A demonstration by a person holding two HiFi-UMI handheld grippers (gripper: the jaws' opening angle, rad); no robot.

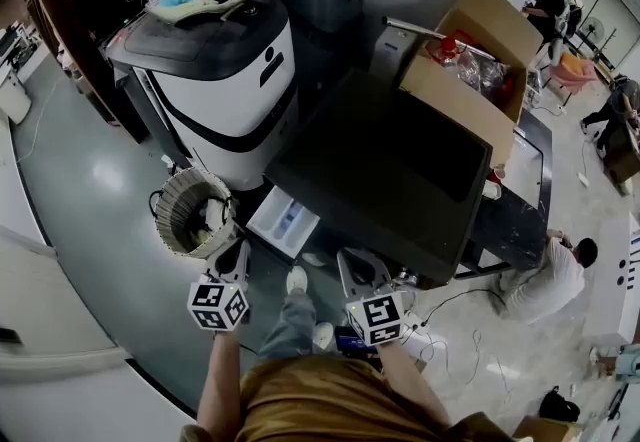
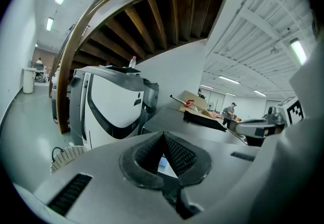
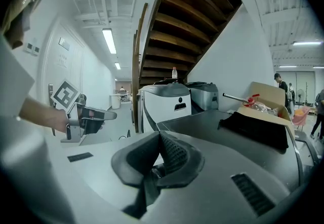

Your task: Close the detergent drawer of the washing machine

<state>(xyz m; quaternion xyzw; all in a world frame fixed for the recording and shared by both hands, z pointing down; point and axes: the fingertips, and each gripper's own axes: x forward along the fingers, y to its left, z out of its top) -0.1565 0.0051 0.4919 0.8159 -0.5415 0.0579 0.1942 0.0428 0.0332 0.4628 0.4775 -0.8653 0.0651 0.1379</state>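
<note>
Two-handed, hovers just short of the detergent drawer (image 1: 283,221), pulled well out at the front left corner of the dark washing machine (image 1: 380,170), white tray showing a patch of blue. Holds the left gripper (image 1: 237,252) nearest the drawer, just beside the wicker basket (image 1: 193,213); holds the right gripper (image 1: 352,260) further right, below the machine's front. Shows both pairs of fingers (image 2: 178,156) pinched together on nothing. Touches the drawer nowhere yet. Likely risks: pushing off-centre with such a narrow closed tip and skewing the drawer until it jams; sliding off the smooth front edge into the tray; clipping the basket on the approach. Probably calls for a square, centred push.
</note>
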